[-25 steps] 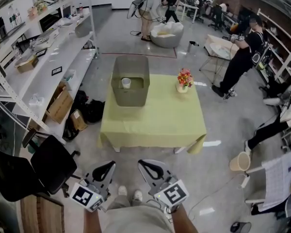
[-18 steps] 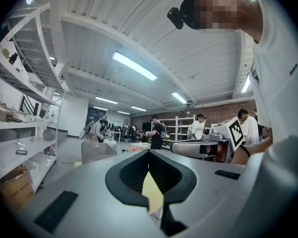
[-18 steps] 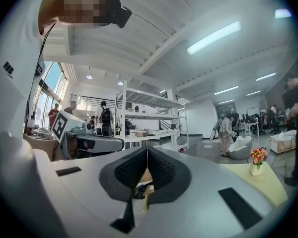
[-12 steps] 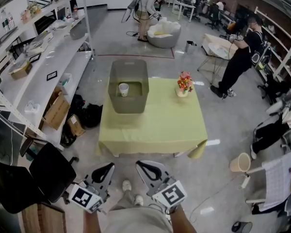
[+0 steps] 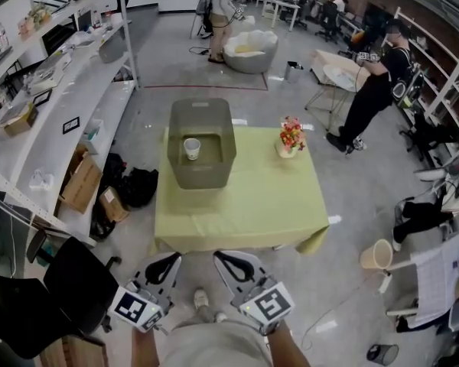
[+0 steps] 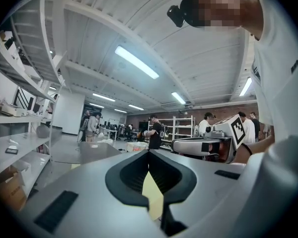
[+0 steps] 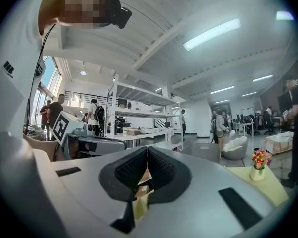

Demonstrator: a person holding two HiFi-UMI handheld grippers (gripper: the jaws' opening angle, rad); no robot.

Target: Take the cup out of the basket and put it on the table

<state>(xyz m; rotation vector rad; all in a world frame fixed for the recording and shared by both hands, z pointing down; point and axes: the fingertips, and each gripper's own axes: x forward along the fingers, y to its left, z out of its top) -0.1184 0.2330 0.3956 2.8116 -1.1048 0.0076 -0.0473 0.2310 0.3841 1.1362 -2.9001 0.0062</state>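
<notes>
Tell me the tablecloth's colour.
Pale yellow-green tablecloth; it shows best in the head view.

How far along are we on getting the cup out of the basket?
Done: nothing; the white cup sits inside the grey basket on the table. In hand: nothing; the left gripper and right gripper are shut and empty, short of the table. Remaining: approach, grasp the cup, lift it out, set it on the table.

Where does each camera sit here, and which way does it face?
Head view: on the head, steeply down at table, basket, left gripper, right gripper, own shoes.
Left gripper view: rides that gripper, faces along its shut jaws; torso at right.
Right gripper view: likewise; torso at left.
Shared: head and right gripper views show the flowers.
</notes>
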